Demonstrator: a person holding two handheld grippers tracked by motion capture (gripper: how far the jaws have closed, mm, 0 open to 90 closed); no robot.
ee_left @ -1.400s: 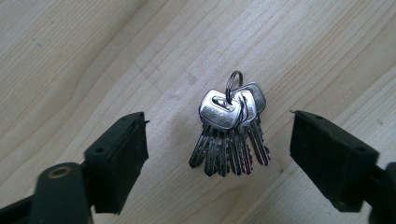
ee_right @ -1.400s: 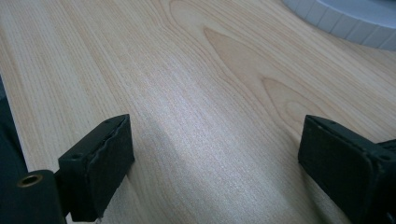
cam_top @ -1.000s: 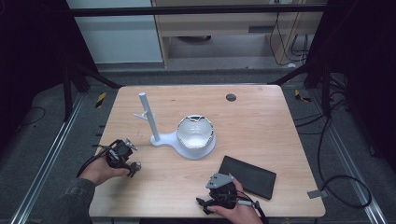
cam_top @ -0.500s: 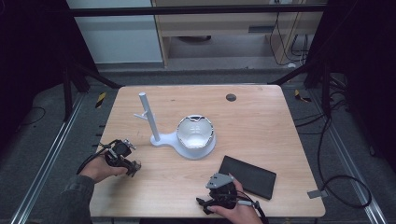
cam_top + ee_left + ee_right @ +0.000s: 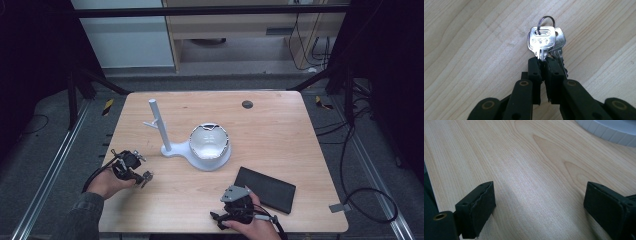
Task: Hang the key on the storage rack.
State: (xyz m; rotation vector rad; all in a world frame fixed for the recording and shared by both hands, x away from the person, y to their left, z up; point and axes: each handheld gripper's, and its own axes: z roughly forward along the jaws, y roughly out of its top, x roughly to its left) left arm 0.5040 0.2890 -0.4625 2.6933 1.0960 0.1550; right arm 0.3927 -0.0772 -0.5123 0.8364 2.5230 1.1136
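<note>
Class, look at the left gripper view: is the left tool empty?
No, the left tool is shut on the keys.

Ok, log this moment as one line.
left gripper: shut on keys | right gripper: open, above table | stand, bowl, black case: untouched

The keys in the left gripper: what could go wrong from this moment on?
1. The left gripper pinches only the blade of one key; it might pivot or slip out.
2. The second key hangs loose on the ring and could swing or snag on the white stand.
3. The right gripper is open and empty, so nothing backs up the hold.
</note>
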